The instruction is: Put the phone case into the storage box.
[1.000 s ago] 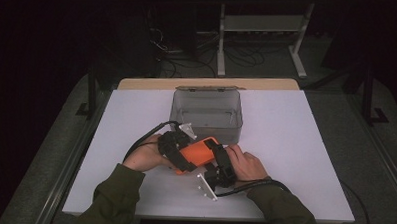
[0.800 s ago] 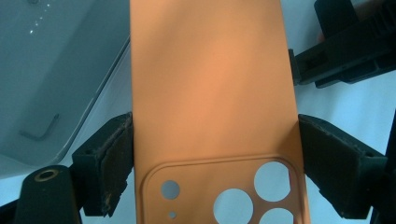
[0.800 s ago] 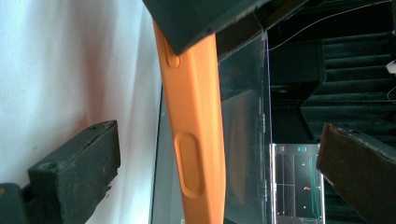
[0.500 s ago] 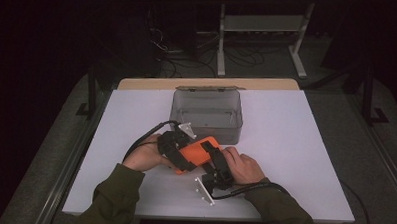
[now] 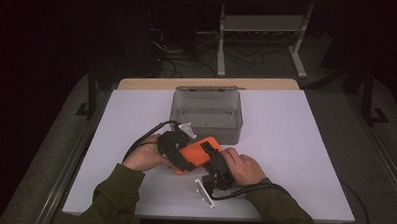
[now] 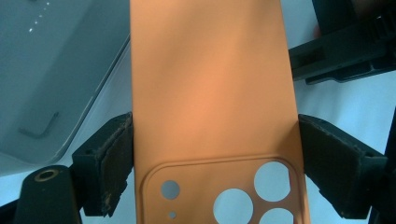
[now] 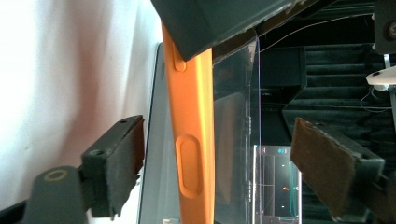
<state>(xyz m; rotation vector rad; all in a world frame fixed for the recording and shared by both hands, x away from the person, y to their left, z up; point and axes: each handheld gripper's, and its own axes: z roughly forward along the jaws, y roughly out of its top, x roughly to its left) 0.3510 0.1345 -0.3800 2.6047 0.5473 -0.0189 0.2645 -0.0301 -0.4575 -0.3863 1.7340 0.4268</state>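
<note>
On the white table (image 5: pixel 305 146) in a dark room, our left gripper (image 5: pixel 173 143) pinches the orange phone case (image 5: pixel 197 152) before the clear box (image 5: pixel 206 112). Our right gripper (image 5: pixel 217 170) has drawn back slightly, jaws spread around the case edge, so regrasping seems next.

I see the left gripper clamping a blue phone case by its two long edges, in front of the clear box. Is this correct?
Not quite: the phone case is orange, not blue, as the left gripper view shows. The rest holds: the left gripper clamps it by its two long edges, in front of the clear box.
</note>
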